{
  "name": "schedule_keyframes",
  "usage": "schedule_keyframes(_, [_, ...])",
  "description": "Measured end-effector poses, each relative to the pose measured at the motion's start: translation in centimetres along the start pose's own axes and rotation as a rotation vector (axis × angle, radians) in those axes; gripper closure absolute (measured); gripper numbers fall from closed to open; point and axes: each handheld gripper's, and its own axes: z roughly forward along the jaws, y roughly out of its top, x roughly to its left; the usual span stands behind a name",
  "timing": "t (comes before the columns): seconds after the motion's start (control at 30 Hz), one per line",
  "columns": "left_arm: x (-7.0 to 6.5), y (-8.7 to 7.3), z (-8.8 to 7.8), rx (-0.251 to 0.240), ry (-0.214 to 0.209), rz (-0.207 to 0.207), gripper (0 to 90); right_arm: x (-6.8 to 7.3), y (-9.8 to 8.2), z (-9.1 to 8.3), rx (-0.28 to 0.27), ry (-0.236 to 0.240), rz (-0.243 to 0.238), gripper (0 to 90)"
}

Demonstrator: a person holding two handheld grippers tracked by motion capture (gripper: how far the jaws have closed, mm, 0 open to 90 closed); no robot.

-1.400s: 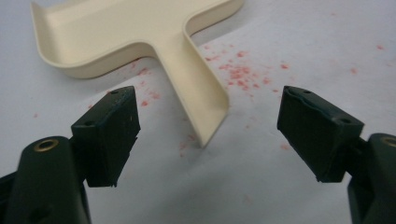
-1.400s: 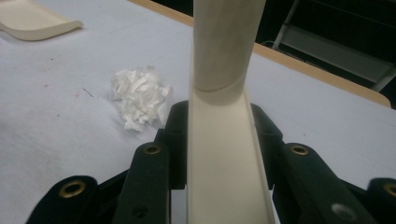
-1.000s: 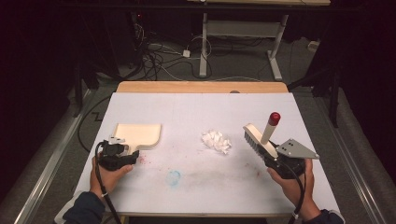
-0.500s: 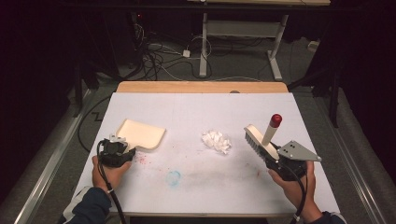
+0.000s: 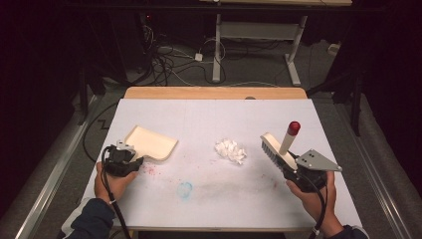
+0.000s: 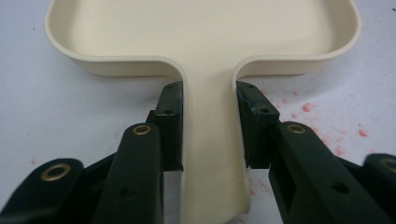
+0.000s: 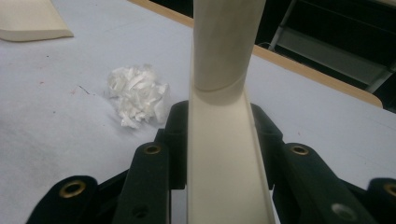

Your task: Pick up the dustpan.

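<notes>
- Lower left of the high view: the left gripper point(image 5: 130, 158) has just been closing, and we now see its jaws pinched on the handle of the cream dustpan point(image 5: 152, 143). A second ago they stood spread around that handle. EARLIER frames also put the pan a touch flatter on the sheet.
- The left gripper view confirms it: both pads point(image 6: 170, 123) press the handle's two sides, pan point(image 6: 201, 32) lying on the white table cover point(image 6: 56, 116) among red specks point(image 6: 306, 107).
- We judge the pan is now secured, so sweeping can begin.
- Lower right: the right gripper point(image 5: 291, 167) is clamped on the brush point(image 5: 276, 149), unchanged. Its red-tipped handle slants up toward the upper right, bristle head pointing upper left.
- Pan's long axis runs from the lower left to the upper right, open mouth facing right, toward the paper wad point(image 5: 230, 150).
- Centre, farther in: the wad sits between pan and brush, apart from both.
- A blue smudge point(image 5: 185, 189) lies nearer the bottom edge.
</notes>
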Motion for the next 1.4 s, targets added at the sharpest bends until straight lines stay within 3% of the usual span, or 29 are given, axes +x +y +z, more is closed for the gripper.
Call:
schedule_keyframes(0.43, [-1.0,0.4,-1.6,-0.036,0.013,0.087,64.2,-0.2,0.0,0.0,-0.007,-0.007,0.005,67.7])
schedule_keyframes(0.57, [-1.4,0.3,-2.2,-0.047,-0.007,0.118,64.2,-0.3,-0.1,0.0,-0.006,-0.007,0.01,67.7])
schedule_keyframes(0.77, [-2.2,0.1,-2.6,-0.021,-0.069,0.17,64.2,-0.5,-0.1,0.3,-0.008,-0.009,0.019,67.7])
schedule_keyframes(0.93, [-3.0,0.0,-2.9,-0.012,-0.097,0.2,64.2,-0.7,0.0,0.9,-0.017,-0.015,0.039,67.8])
schedule_keyframes(1.2, [-4.2,0.2,-3.3,-0.013,-0.137,0.244,64.2,-0.6,0.5,2.5,-0.018,0.003,0.058,67.8])
schedule_keyframes(1.4, [-5.2,0.7,-2.8,0.001,-0.161,0.268,64.2,-0.2,1.2,4.8,-0.01,0.009,0.053,67.8])
